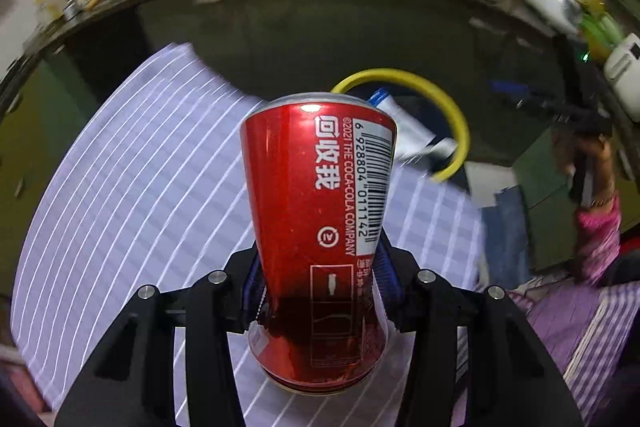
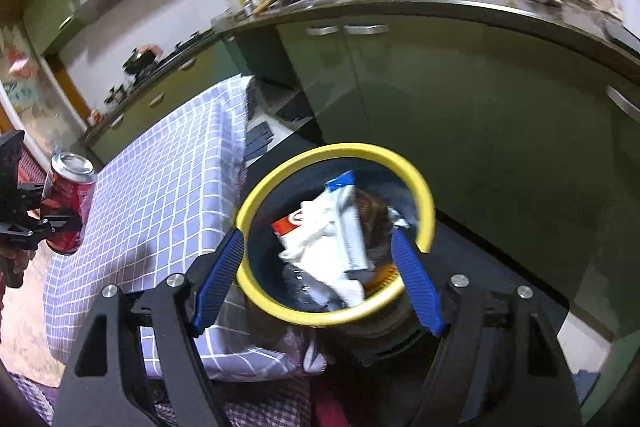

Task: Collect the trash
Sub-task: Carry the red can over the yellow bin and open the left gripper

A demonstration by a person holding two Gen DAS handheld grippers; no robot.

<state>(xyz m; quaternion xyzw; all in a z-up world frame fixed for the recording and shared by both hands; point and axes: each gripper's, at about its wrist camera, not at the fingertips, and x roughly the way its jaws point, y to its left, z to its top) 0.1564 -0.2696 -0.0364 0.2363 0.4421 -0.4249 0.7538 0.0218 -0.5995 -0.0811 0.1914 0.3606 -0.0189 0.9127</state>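
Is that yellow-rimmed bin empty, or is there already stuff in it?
Not empty. The right wrist view looks down into the bin, which holds crumpled white wrappers, one with a blue end. How deep the pile goes cannot be told.

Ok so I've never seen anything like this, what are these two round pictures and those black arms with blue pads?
No robot here: a person holds a two-fingered grabber in each hand, each carrying a wide-angle camera. One picture looks along the left gripper, whose jaws are clamped on a red cola can above a checked tablecloth. The other looks along the right gripper, jaws open and empty, over a yellow-rimmed bin holding wrappers.
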